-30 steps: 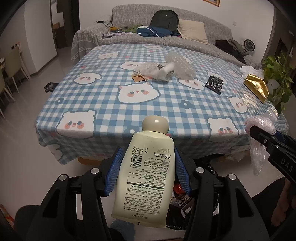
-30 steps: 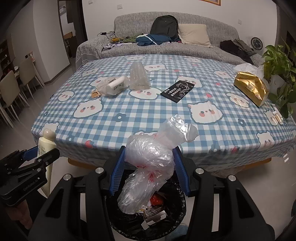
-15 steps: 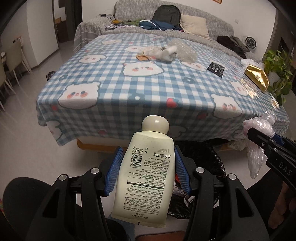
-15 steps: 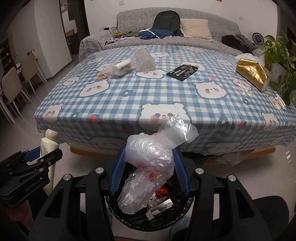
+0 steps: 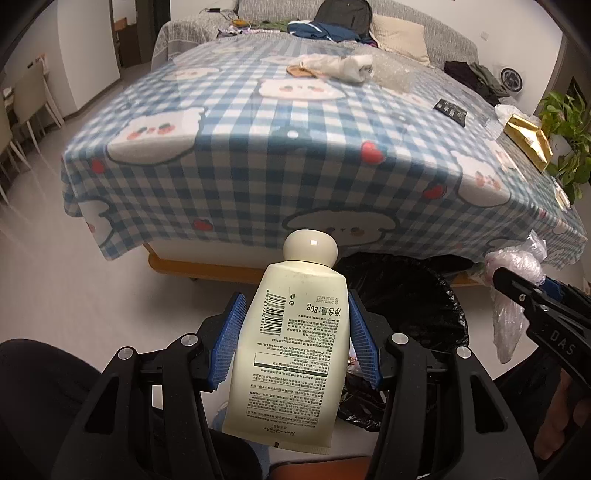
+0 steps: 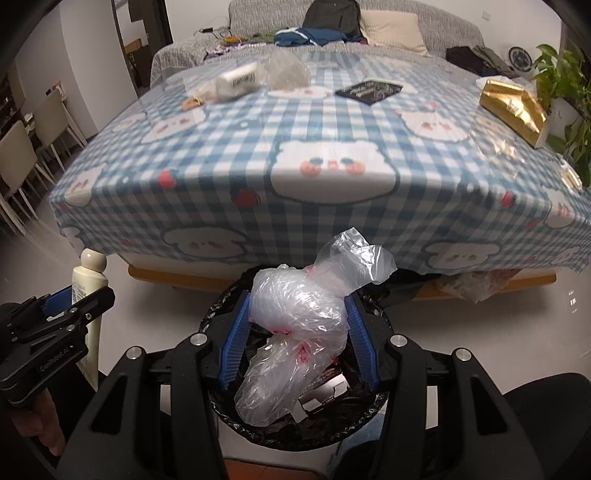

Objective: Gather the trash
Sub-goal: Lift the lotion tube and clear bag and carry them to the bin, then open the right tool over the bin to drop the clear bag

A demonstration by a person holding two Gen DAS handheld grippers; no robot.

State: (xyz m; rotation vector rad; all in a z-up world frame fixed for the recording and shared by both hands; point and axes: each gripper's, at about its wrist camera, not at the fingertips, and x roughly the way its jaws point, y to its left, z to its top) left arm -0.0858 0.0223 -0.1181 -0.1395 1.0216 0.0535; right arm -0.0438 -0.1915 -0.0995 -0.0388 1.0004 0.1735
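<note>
Now the left gripper pinches a cream lotion tube beside the black-lined trash bin. Directly above that bin, the right gripper clamps a crumpled clear plastic bag.

Ahead of the gripper stands a table under a blue-and-white checked bear-print tablecloth, a grey fabric sofa beyond it, pale dining chairs left, glossy white floor below.

Both tongs were held low and level, the left tongs clamped on a bottle, the right tongs clamped on a bag.
</note>
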